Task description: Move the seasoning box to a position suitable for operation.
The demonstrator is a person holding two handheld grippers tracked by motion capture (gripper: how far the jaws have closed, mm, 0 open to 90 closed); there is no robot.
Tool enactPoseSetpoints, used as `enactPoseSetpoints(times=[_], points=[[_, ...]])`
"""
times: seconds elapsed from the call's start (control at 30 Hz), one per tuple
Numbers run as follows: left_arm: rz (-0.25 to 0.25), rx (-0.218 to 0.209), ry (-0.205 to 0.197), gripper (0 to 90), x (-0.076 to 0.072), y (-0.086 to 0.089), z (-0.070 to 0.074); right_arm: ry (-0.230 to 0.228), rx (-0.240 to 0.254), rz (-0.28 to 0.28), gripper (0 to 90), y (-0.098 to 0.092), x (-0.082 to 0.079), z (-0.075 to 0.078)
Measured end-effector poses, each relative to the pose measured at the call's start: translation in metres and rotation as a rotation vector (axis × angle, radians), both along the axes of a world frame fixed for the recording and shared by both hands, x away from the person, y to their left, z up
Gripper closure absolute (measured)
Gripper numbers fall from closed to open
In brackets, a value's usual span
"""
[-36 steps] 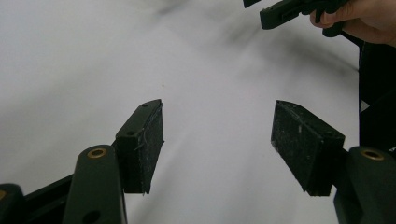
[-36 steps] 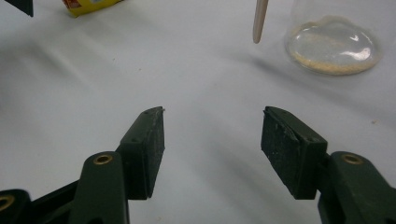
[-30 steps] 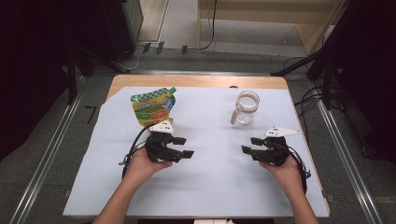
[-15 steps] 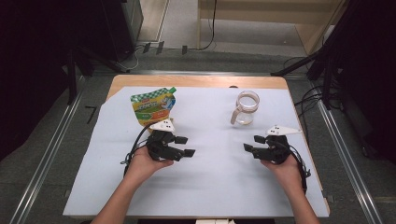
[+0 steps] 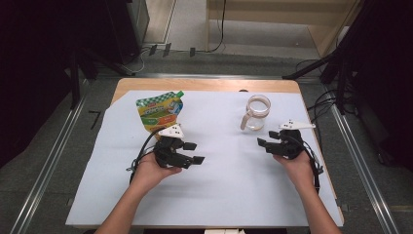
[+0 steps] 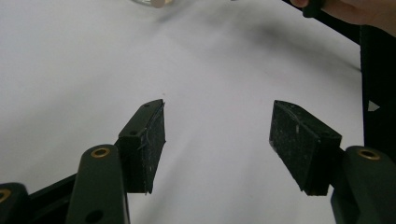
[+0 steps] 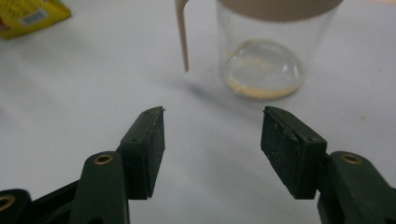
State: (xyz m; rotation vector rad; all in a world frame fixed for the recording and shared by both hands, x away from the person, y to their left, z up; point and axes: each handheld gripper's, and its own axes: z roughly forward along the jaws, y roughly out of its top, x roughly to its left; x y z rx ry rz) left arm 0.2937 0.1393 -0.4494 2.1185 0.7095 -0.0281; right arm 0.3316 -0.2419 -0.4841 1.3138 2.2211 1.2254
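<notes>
Barely begun: both tools empty, jar and pouch untouched

Nothing is lifted or opened yet. Glass jar [image 5: 256,113] stands upright at the far right of the white sheet [image 5: 229,195], a little pale residue in its bottom. Snack pouch [image 5: 160,110] lies far left, just beyond the left gripper [image 5: 192,152], whose jaws gape on bare sheet. Right gripper [image 5: 264,144] is also released, holding nothing, aimed at the jar, near but apart. All handling remains.

Against the earlier frame: right gripper has edged toward the jar, its jaws having just opened a little; left unmoved.
</notes>
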Motion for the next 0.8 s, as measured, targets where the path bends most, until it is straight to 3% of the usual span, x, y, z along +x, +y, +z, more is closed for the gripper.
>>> enactPoseSetpoints(times=[0.07,0.17,0.33,0.53,0.6,0.67,0.8], points=[[-0.005,0.002,-0.002,36.5,0.0,0.0,0.0,0.015,-0.003,-0.02,41.5,0.0,0.008,0.002],[-0.003,0.0,0.003,36.5,0.0,0.001,0.0,-0.012,-0.025,-0.046,41.9,0.0,0.016,0.005],[-0.004,-0.006,0.015,36.5,0.0,0.0,-0.001,-0.049,-0.017,-0.07,41.7,0.003,0.032,0.007],[-0.005,-0.009,0.013,36.5,0.0,0.0,-0.001,-0.037,-0.022,-0.081,28.2,0.011,0.051,0.001],[0.0,-0.015,0.025,36.5,0.0,0.0,-0.002,-0.063,-0.032,-0.099,24.9,0.015,0.056,-0.002],[-0.002,-0.011,0.031,36.5,0.001,0.0,-0.003,-0.075,-0.014,-0.113,22.0,0.016,0.06,-0.007],[-0.006,-0.013,0.026,36.6,0.001,0.0,-0.003,-0.04,0.065,-0.123,15.0,0.016,0.07,-0.023]])
